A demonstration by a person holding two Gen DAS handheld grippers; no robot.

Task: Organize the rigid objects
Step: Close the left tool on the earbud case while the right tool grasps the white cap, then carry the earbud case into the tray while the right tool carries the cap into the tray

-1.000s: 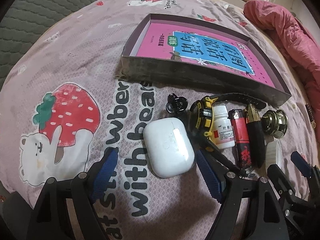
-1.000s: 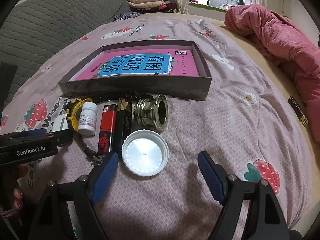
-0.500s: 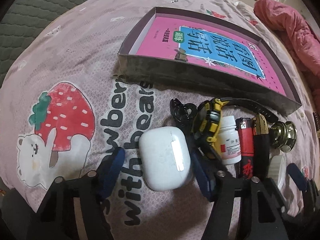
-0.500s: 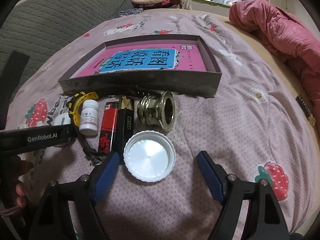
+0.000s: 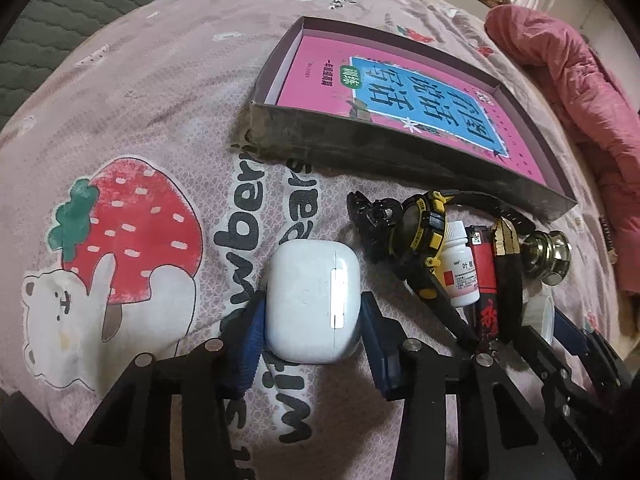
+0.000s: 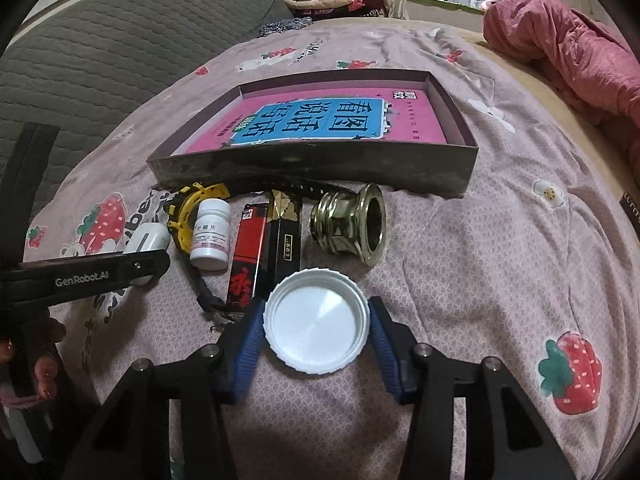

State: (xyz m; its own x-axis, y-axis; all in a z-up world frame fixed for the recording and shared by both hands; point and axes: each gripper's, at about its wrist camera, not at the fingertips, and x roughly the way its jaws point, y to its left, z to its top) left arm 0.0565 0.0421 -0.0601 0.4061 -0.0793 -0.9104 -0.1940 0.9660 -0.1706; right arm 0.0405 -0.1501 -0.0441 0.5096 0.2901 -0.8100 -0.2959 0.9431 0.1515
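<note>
A shallow dark box (image 6: 312, 164) lies on the bed's strawberry-print sheet (image 5: 132, 128), and the only thing in it is a pink book with a blue title panel (image 6: 320, 122), flat on the floor of the box. Everything else lies outside, in a row just in front of the box's near wall. The left gripper (image 5: 312, 320) has its jaws closing around a white earbud case (image 5: 310, 300) at the left end of that row; the blue pads sit against its two sides. Beside the case lie a black clip (image 5: 374, 216), a yellow-and-black watch (image 5: 424, 232), a small white pill bottle (image 6: 211, 234), a red lighter (image 6: 248, 252), a black-and-gold tube (image 6: 286, 236) and a brass fitting (image 6: 352, 224). The right gripper (image 6: 316, 330) has its jaws closing on a white plastic lid (image 6: 316, 320), pads touching its ribbed rim, in front of the brass fitting.
</note>
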